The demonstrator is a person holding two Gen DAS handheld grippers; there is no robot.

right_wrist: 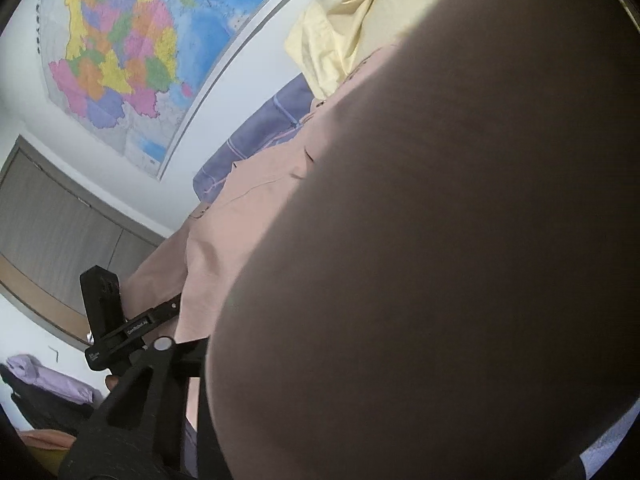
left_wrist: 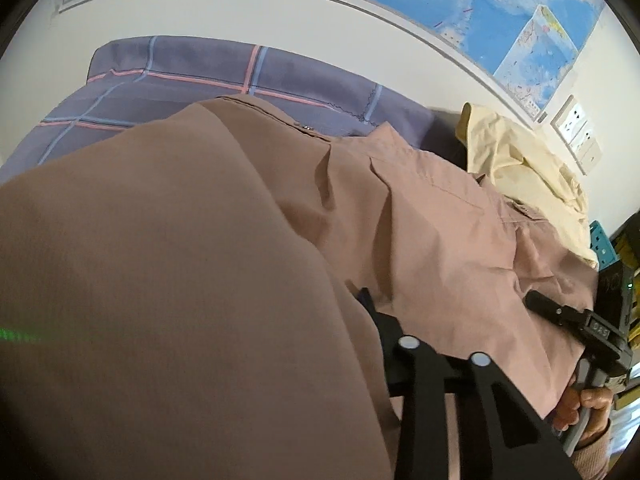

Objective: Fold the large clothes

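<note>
A large dusty-pink shirt (left_wrist: 420, 216) lies over a purple plaid bedsheet (left_wrist: 192, 80). A fold of it hangs close over the left lens. My left gripper (left_wrist: 372, 312) is shut on the pink shirt; cloth hides its fingertips. My right gripper shows at the right of the left wrist view (left_wrist: 536, 300), its finger buried in the shirt's edge. In the right wrist view the pink shirt (right_wrist: 240, 216) drapes over the lens as a dark mass, and my right gripper (right_wrist: 200, 352) is shut on it. The left gripper (right_wrist: 172, 306) grips the same edge there.
A pale yellow garment (left_wrist: 516, 168) lies bunched behind the shirt, also in the right wrist view (right_wrist: 344, 20). A wall map (right_wrist: 120, 48) hangs above the bed. Grey cabinet doors (right_wrist: 52, 232) and a lilac garment (right_wrist: 44, 380) are at the left.
</note>
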